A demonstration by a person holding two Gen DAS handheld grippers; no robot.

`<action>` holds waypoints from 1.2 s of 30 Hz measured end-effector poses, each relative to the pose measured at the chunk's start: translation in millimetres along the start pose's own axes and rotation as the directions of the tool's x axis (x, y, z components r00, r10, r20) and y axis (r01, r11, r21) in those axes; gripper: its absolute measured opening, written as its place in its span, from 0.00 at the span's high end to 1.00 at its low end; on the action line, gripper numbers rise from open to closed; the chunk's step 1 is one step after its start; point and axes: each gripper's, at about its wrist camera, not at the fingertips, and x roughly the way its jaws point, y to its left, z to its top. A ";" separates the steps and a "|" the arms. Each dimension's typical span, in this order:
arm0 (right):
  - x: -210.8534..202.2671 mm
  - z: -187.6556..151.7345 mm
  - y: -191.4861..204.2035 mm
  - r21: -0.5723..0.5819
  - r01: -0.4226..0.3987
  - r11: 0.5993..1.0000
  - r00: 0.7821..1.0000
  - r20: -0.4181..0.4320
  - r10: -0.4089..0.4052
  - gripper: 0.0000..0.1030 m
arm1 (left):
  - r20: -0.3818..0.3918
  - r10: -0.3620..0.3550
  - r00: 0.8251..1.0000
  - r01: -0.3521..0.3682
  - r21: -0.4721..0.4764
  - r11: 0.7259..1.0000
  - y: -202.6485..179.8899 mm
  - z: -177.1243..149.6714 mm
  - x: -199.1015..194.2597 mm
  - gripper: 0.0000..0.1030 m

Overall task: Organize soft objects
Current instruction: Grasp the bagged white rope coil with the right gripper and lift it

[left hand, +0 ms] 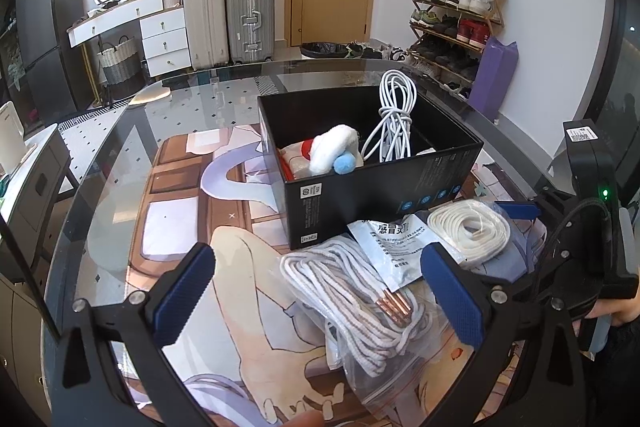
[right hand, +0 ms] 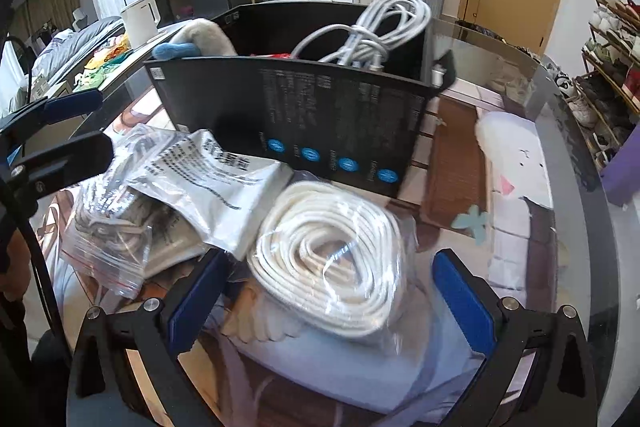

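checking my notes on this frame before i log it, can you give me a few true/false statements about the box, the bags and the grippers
1. The black box holds a white cable bundle. True.
2. The coiled cream laces are already inside the box. False: they lie in a clear bag on the table in front of it.
3. The left gripper is shut on the white cord bag. False: its fingers are open, with the bag between them.
4. A plush toy sits in the box. True.
5. The right gripper is open. True.
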 end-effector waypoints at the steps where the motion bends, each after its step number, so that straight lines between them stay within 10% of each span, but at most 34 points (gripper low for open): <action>1: 0.0 0.3 -2.3 0.002 0.001 1.000 1.000 0.000 -0.001 0.01 | -0.001 0.001 1.000 -0.001 0.000 1.000 0.1 -0.1 0.0 0.00; 16: 4.4 3.3 -2.8 0.012 0.006 1.000 1.000 0.014 -0.006 0.02 | -0.001 0.000 1.000 0.000 0.000 1.000 0.4 -0.2 -0.3 0.00; 36: -16.5 -4.8 -3.4 -0.058 -0.014 0.998 0.999 0.028 0.015 0.46 | -0.002 -0.001 1.000 0.001 0.004 1.000 -0.8 -2.1 0.5 0.00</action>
